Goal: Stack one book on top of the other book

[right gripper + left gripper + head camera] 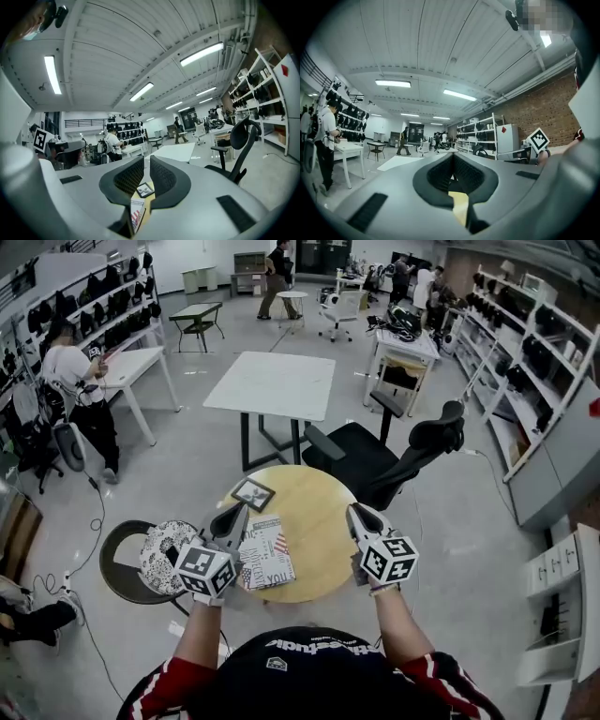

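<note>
- Two books lie flat on the round tabletop (317,521). The small dark-bordered book (253,494) is at the far side, and the flag-print book (265,554) is nearer, just beside it, with no overlap.
- The left gripper (234,514) hovers over them, jaws together and empty.
- The right gripper (357,513) is out to the side, jaws a sliver apart with nothing between.
- The small book looks thin, light and probably glossy. It lies flush and may flex, so pinch one edge firmly.

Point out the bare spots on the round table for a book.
The right half of the round table is bare wood, from the large book to the rim by the right gripper. So is the far edge beside the small book. Crowded: the left side, with both books and the left gripper.
</note>
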The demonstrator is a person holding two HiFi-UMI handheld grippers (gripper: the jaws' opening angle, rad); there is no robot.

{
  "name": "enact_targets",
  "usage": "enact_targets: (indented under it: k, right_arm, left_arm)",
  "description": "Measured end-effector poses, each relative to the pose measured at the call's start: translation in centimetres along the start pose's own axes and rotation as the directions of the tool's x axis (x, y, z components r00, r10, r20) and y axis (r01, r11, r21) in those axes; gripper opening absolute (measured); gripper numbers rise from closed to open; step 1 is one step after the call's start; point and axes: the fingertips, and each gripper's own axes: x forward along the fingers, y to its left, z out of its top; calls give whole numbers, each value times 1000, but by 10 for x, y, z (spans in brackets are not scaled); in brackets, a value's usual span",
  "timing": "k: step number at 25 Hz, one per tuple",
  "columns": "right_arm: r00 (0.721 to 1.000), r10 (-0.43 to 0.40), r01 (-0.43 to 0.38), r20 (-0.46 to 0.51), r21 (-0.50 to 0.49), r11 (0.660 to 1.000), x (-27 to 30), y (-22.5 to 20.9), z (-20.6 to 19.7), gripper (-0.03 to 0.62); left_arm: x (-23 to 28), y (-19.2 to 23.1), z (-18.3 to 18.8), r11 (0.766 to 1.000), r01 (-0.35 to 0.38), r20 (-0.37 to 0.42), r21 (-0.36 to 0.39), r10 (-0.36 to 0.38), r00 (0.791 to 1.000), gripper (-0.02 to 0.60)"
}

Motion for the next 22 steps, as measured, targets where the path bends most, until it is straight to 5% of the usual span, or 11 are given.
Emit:
enact_targets:
  k: [22]
  right_arm:
    - [999, -11, 15, 31, -114, 993, -4, 33, 29, 37]
  left_arm:
    - [-34, 15, 11, 996, -86, 31, 12, 85, 996, 15]
